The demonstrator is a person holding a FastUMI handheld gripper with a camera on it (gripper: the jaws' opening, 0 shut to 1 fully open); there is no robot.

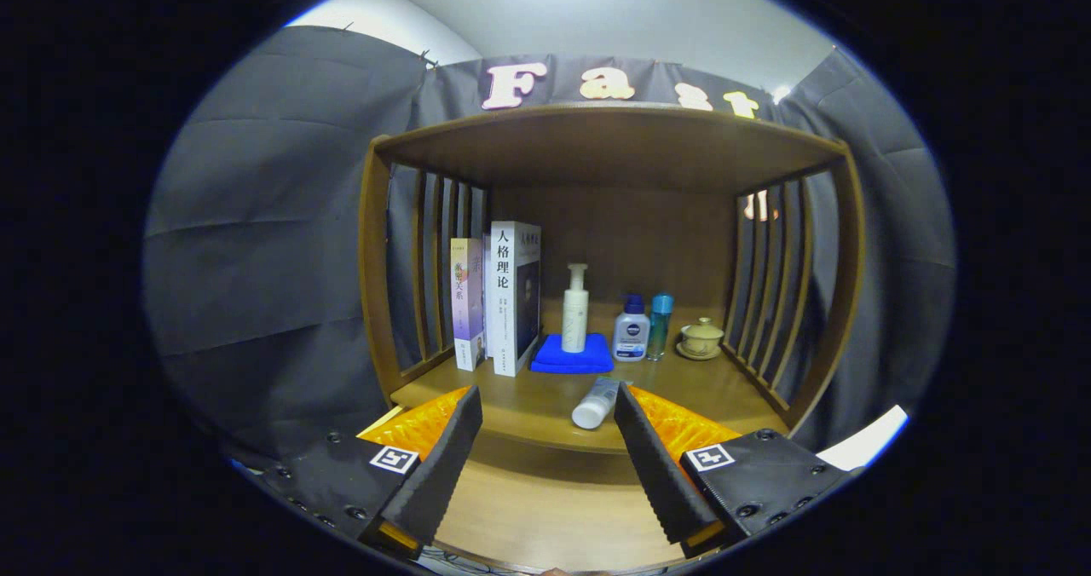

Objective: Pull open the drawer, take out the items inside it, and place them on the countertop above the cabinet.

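- Centrally, a small white tube (597, 402) is shown lying on its side on the countertop (528, 410), near the front edge, its cap end turned toward the camera; it is judged to be an item taken from the drawer and already set down.
- Just ahead of the gripper (545, 414) the tube is seen, between the two fingertips but beyond them; no contact with either finger is visible.
- The fingers are held wide apart, with nothing between them.
- Below the countertop's edge a plain wooden front (545, 499) is seen; whether it is the drawer face, and whether the drawer stands open, cannot be told.
- Further back on the countertop a folded blue cloth (572, 355) is laid, with a white pump bottle (575, 308) standing upright on it.
- To one side two books (503, 299) are stood upright; to the other a blue-capped bottle (632, 329), a slim teal bottle (659, 326) and a lidded cup on a saucer (701, 337) are set in a row.
- The step in hand is judged to be the release after a placement.
- The next move is judged to call for the gripper to be drawn back and lowered toward the drawer, its fingers kept apart, so that any remaining item may be sought.
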